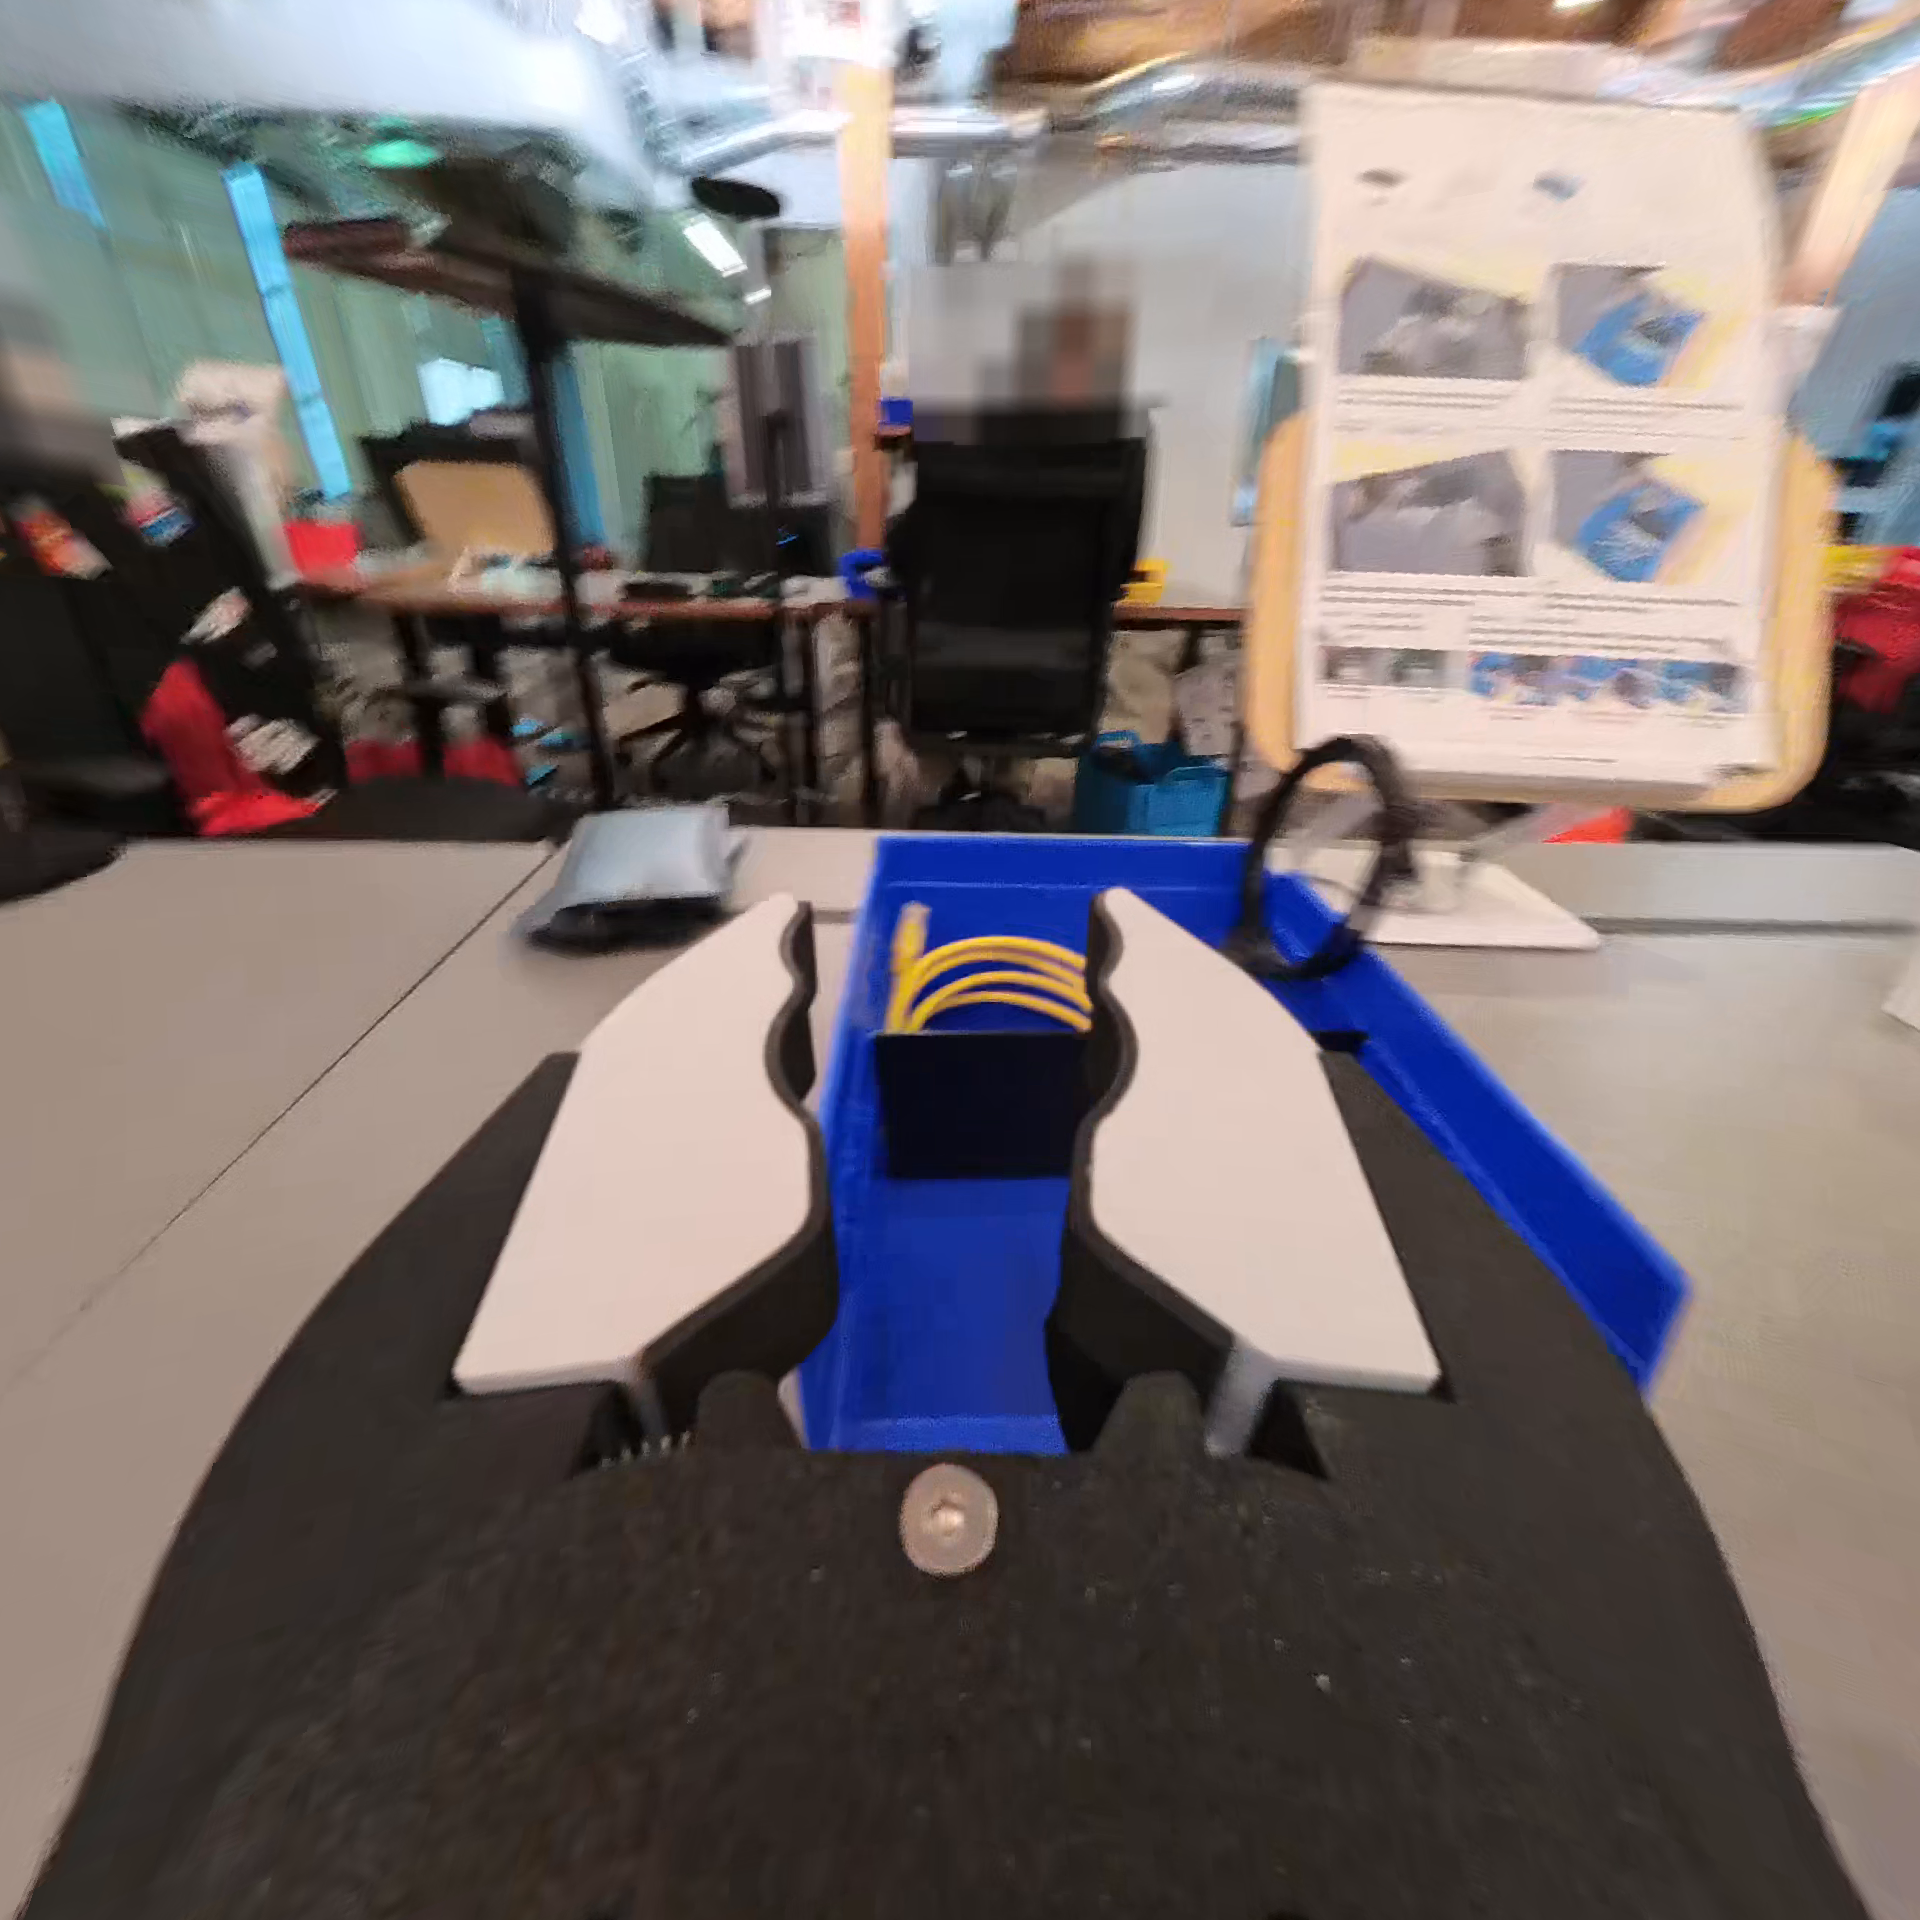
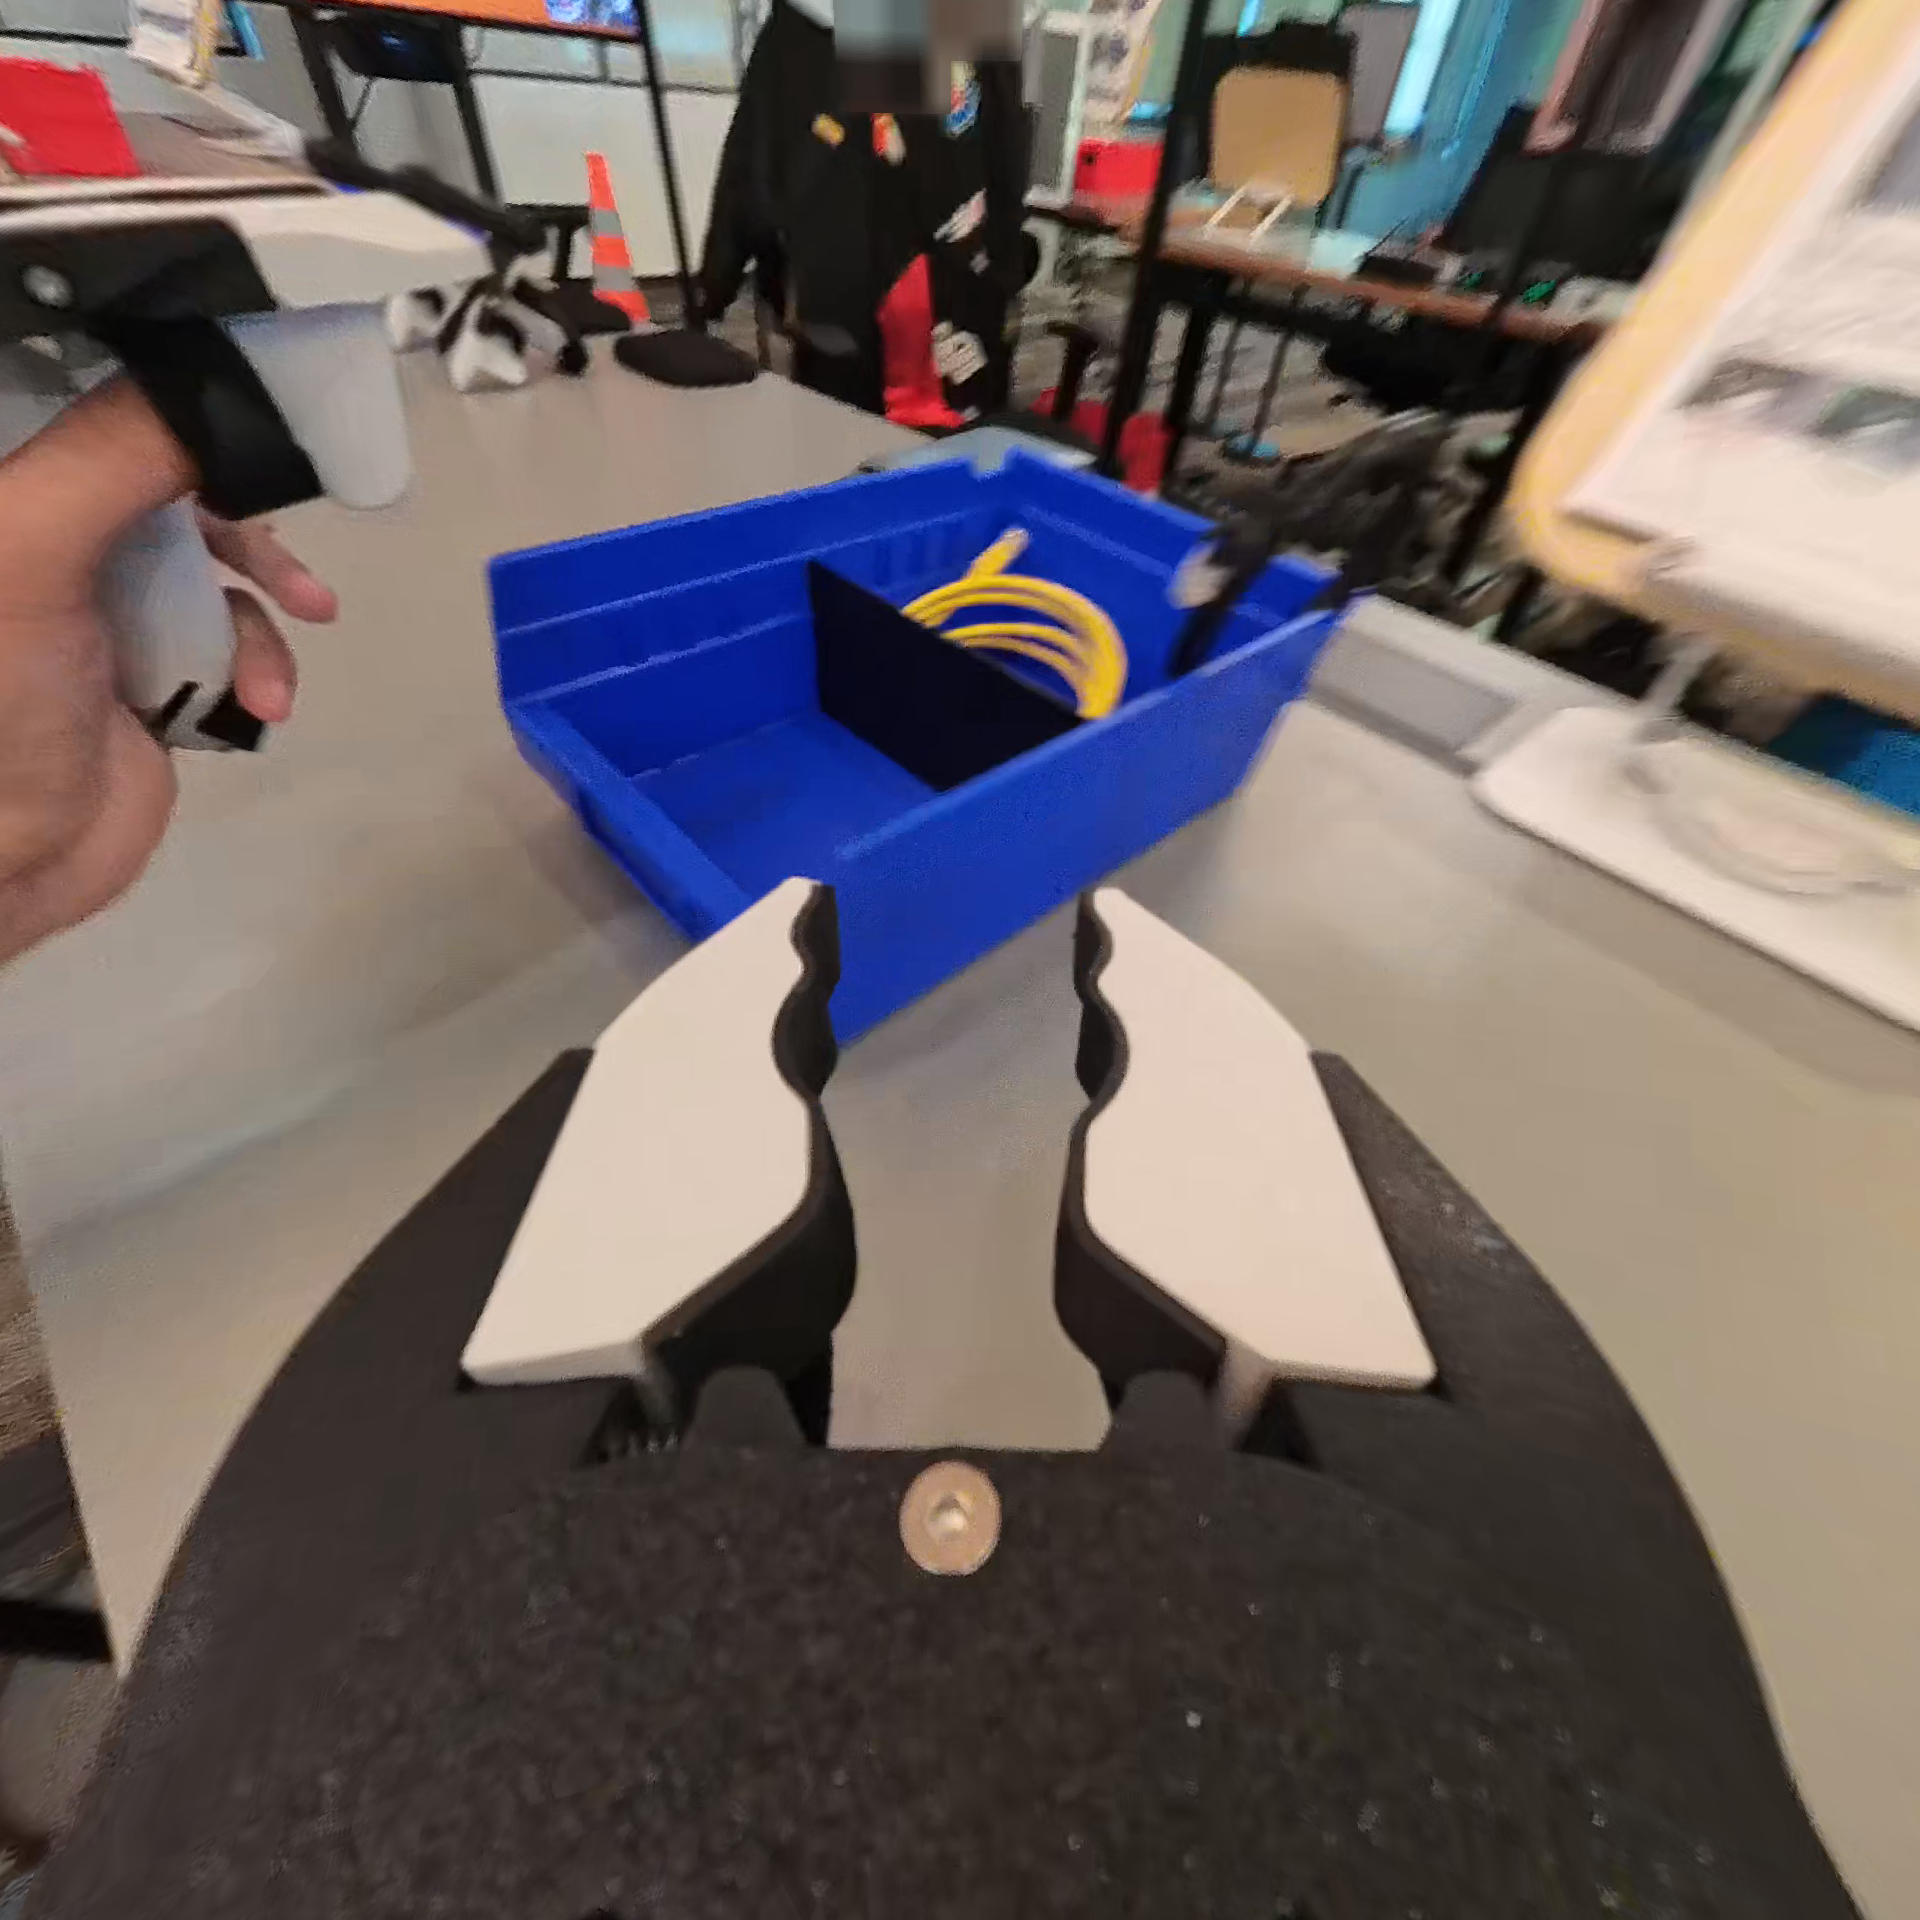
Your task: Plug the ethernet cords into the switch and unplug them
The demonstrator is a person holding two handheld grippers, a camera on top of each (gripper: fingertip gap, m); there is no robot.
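Yellow cords [image 1: 987, 982] lay coiled in the far compartment of a blue bin [image 2: 997, 831], behind a dark divider [image 2: 914, 686]. A black cable [image 1: 1320, 862] looped up over the bin's far right corner; whether it joined a switch could not be told. The bin sat on a pale grey table [image 2: 1351, 1039], which bore a seam and a grey pouch [image 1: 634, 873] near the bin's far left corner. A white stand [image 1: 1475, 914] at the table's far edge held a sheet of photos [image 1: 1527, 436].

The left gripper [image 1: 951, 935] hung over the bin's near compartment, fingers spread and bare. The right gripper [image 2: 954, 925] hovered just short of the bin's wall, likewise spread and bare. A hand [image 2: 94, 665] gripped the other tool's handle at left.

Beyond stood blurred desks, a black chair [image 1: 1008, 592], an orange cone [image 2: 613, 239] and red boxes.
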